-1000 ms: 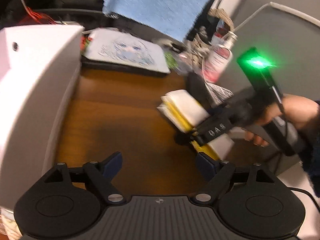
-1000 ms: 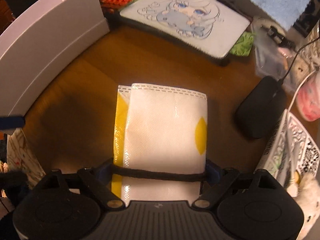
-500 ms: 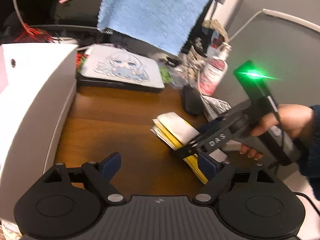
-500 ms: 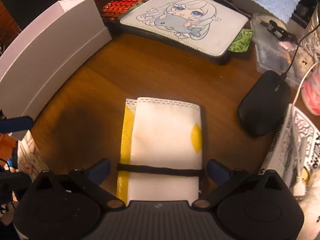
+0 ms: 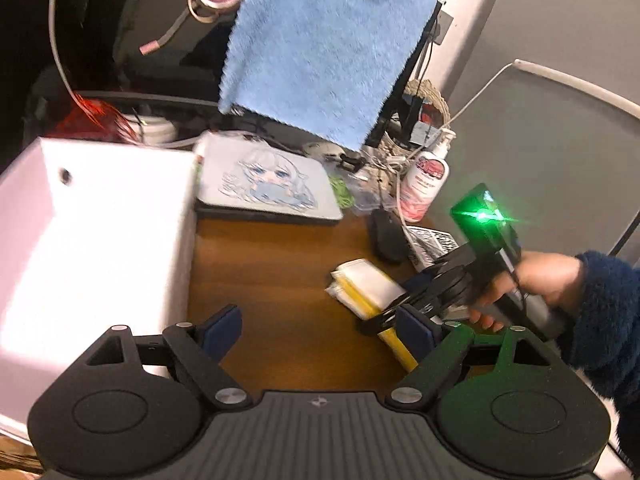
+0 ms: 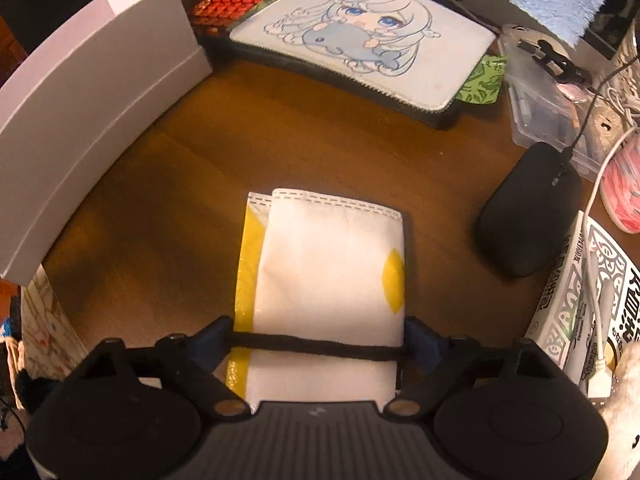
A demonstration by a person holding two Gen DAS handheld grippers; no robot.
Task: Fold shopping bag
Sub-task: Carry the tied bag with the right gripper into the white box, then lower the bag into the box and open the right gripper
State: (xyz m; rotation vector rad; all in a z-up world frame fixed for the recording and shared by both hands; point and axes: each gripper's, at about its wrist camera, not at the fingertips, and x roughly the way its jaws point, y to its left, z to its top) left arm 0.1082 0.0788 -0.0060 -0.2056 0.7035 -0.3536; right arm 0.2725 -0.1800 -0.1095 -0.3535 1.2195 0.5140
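Wooden desk (image 6: 328, 152), flat rectangular woven bag (image 6: 332, 264)

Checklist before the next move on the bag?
1. Bag folded, flat on desk: ok.
2. Band across bag, spanning right claw fingers: ok.
3. Band runs under bag too: cannot tell.
4. Layers flush: not ok, yellow layer sticks out at one side.
5. Left claw open, empty, off the bag: ok.
6. Mouse apart from bag: ok.
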